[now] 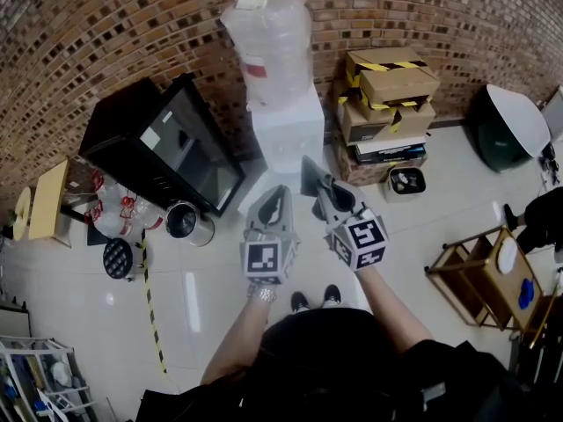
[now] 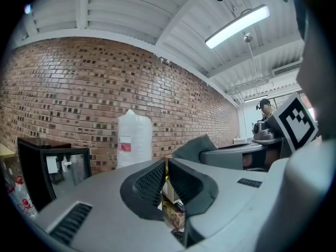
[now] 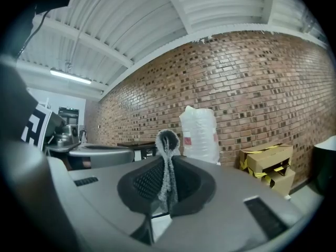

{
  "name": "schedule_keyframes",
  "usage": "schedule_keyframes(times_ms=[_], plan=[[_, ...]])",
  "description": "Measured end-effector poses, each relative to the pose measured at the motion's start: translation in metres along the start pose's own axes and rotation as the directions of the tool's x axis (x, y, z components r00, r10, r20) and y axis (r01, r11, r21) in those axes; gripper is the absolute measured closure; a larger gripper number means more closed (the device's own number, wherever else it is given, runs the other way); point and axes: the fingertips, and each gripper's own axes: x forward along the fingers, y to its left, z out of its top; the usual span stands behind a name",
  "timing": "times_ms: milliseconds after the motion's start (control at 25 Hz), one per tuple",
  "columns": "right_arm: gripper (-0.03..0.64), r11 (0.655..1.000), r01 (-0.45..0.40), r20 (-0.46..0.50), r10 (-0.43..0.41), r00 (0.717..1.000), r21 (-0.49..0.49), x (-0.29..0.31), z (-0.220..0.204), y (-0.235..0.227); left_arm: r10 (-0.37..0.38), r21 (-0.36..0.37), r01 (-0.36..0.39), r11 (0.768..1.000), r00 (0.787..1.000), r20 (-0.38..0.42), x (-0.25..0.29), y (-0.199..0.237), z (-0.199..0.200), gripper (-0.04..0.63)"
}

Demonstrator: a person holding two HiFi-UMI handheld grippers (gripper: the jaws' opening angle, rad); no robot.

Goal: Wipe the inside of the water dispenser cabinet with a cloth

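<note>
Closest to the head camera is the person's dark top (image 1: 352,359), with both forearms reaching forward toward the water dispenser (image 1: 288,130). That white unit stands against the brick wall (image 1: 132,25), and the bottle (image 1: 268,42) on top of it is wrapped in clear plastic.

Right gripper (image 3: 167,172) is the one doing the holding. Its jaws are clamped tight on a grey cloth (image 3: 167,140), which is pinched in a fold, so a loop of it pokes up past the jaw tips and the rest hangs down between the pads. From the head view that cloth sits just short of the dispenser's front, near it but not touching.

Left gripper (image 2: 165,177) is right beside the other one, on the side away from the boxes and a bit further back from the dispenser. Its jaws are pretty much together, only a thin slit between the pads and nothing in there, so it's empty.

Around the dispenser: a black glass-door fridge (image 1: 167,143) to its left, with a shiny metal pot (image 1: 182,220) on the floor in front of that. Stacked cardboard boxes (image 1: 387,95) with yellow-and-black tape sit to its right, a small bin (image 1: 406,181) just in front of those, and a wooden rack (image 1: 484,275) well off to the right.
</note>
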Motion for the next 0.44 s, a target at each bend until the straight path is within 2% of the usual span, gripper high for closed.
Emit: schedule_keyframes(times_ms=[440], plan=[[0.594, 1.000, -0.015, 0.011, 0.015, 1.000, -0.011, 0.0009, 0.0044, 0.0057, 0.008, -0.008, -0.008, 1.000, 1.000, 0.000, -0.0047, 0.0003, 0.0060, 0.575]])
